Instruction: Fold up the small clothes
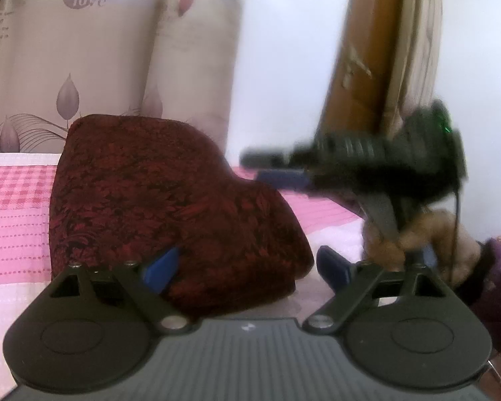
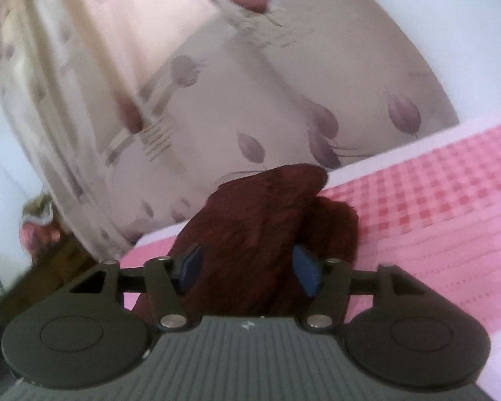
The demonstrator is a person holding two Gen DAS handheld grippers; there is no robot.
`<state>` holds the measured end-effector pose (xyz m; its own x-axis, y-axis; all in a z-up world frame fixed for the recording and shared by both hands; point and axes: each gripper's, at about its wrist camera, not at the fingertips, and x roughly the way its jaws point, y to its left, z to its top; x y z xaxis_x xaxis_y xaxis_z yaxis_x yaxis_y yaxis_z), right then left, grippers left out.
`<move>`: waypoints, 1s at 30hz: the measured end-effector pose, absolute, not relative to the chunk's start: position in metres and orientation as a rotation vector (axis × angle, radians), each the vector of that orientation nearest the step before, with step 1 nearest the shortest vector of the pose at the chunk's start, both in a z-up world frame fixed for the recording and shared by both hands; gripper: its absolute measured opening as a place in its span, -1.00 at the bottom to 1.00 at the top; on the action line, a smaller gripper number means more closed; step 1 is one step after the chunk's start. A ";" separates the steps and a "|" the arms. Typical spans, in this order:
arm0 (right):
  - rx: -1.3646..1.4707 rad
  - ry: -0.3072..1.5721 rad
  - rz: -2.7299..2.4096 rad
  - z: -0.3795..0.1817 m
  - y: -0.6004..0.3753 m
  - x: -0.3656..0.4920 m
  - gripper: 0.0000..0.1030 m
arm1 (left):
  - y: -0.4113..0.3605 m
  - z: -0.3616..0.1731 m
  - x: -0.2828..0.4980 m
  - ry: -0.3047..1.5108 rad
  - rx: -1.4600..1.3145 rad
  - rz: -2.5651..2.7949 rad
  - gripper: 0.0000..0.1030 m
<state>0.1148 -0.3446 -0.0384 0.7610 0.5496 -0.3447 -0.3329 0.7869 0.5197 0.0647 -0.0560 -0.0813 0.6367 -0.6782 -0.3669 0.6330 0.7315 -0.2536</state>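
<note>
A dark red patterned cloth [image 1: 157,197] lies folded in a thick bundle on the pink checked bed cover [image 1: 13,193]. My left gripper [image 1: 247,270] is open wide just in front of the bundle, its left pad over the cloth's near edge and its right pad beside the cloth. My right gripper [image 1: 270,168] comes in blurred from the right, its fingers level and close to the bundle's right side, held by a hand [image 1: 417,237]. In the right wrist view the cloth [image 2: 250,220] sits between the parted pads of the right gripper [image 2: 248,269], which do not press it.
A beige curtain [image 1: 110,60] with purple leaf prints hangs behind the bed. A brown wooden upright [image 1: 357,56] and a white wall [image 1: 277,50] stand at the right. The pink cover [image 2: 434,200] stretches on to the right of the cloth.
</note>
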 end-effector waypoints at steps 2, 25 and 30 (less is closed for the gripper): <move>0.335 0.544 0.468 -0.040 -0.332 0.103 0.19 | -0.053 -0.077 0.061 0.471 -0.114 -0.743 0.76; 0.220 0.650 0.257 -0.088 -0.326 0.098 0.51 | -0.030 -0.029 0.073 0.462 0.117 -0.289 0.92; 0.217 0.652 0.233 -0.089 -0.326 0.099 0.65 | -0.030 -0.028 0.079 0.480 0.133 -0.264 0.92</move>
<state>0.0994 -0.3260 -0.0895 0.7707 0.2808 -0.5720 -0.1451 0.9514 0.2715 0.0794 -0.0296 -0.0278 0.8539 -0.2190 -0.4722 0.2810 0.9576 0.0640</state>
